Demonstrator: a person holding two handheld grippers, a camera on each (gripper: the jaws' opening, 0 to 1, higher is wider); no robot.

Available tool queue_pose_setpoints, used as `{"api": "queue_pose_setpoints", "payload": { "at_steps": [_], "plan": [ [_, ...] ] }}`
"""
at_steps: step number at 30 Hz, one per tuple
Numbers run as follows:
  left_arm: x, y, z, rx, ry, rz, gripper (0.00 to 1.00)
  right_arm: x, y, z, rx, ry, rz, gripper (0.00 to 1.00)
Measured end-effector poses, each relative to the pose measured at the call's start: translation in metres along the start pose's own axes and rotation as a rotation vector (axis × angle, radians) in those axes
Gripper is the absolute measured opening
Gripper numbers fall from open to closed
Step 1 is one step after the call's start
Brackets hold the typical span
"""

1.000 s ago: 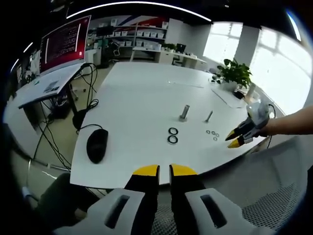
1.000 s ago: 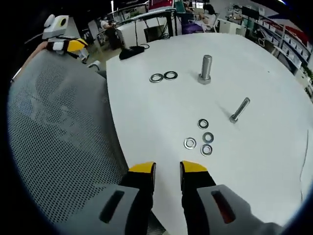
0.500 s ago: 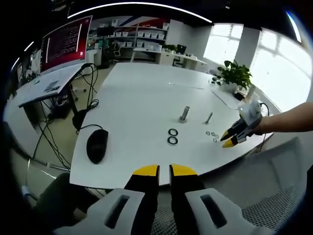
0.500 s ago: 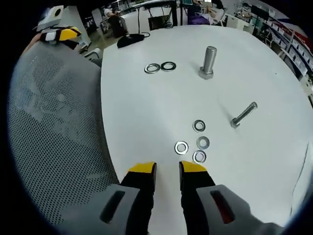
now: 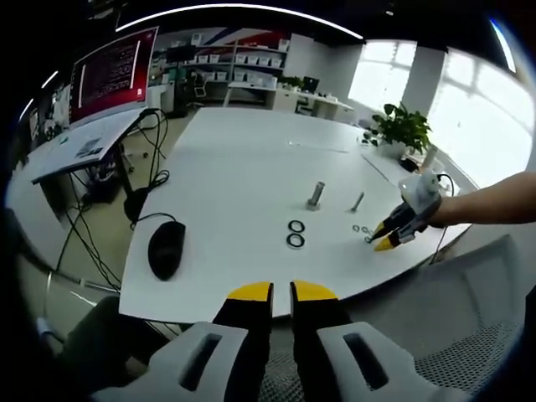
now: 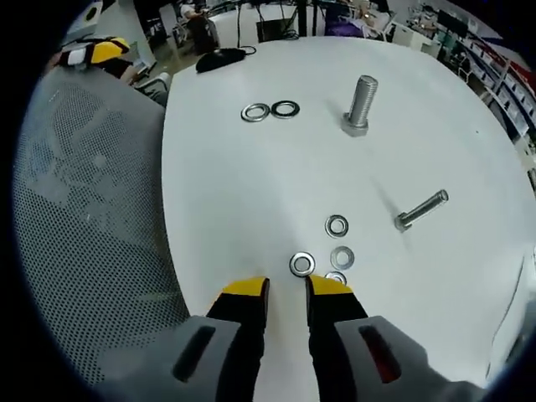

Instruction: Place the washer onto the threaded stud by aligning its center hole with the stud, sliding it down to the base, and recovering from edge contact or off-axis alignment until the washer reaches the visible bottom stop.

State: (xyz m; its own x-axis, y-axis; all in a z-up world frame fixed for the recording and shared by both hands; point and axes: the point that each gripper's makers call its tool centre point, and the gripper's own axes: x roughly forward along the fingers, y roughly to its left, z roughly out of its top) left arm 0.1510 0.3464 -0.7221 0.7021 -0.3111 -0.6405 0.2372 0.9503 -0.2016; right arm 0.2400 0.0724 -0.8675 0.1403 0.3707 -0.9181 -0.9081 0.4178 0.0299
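Sitting in an office: white table, mesh chair, red-lit monitor, shelving, potted plant; daylight pouring through windows.

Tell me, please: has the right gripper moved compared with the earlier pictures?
Yes. In the left gripper view the right gripper has come closer to the small washers on the white table, from beyond its edge; its tips are now beside them.

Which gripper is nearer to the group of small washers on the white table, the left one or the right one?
The right. The right gripper hovers just before the small washers, its tips almost at the nearest one. The left gripper sits back at the table edge, farther off.
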Motion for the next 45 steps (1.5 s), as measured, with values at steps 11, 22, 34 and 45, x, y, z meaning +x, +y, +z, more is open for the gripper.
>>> {"api": "queue_pose_setpoints", "payload": {
  "at_steps": [11,22,34,45],
  "plan": [
    [0.001,-0.002,0.003,0.002,-0.009,-0.016,0.05,0.003,-0.003,0.005,-0.065,0.096,-0.009,0.21],
    [0.002,-0.007,0.001,0.013,0.006,-0.041,0.05,0.004,0.0,0.008,-0.042,0.093,-0.044,0.2],
    [0.002,-0.001,0.003,0.0,-0.003,-0.002,0.04,0.005,-0.001,0.009,-0.096,0.103,-0.015,0.21],
    [-0.001,0.007,0.004,-0.034,-0.02,0.048,0.04,0.006,-0.001,0.011,-0.096,0.045,-0.008,0.21]
  ]
}}
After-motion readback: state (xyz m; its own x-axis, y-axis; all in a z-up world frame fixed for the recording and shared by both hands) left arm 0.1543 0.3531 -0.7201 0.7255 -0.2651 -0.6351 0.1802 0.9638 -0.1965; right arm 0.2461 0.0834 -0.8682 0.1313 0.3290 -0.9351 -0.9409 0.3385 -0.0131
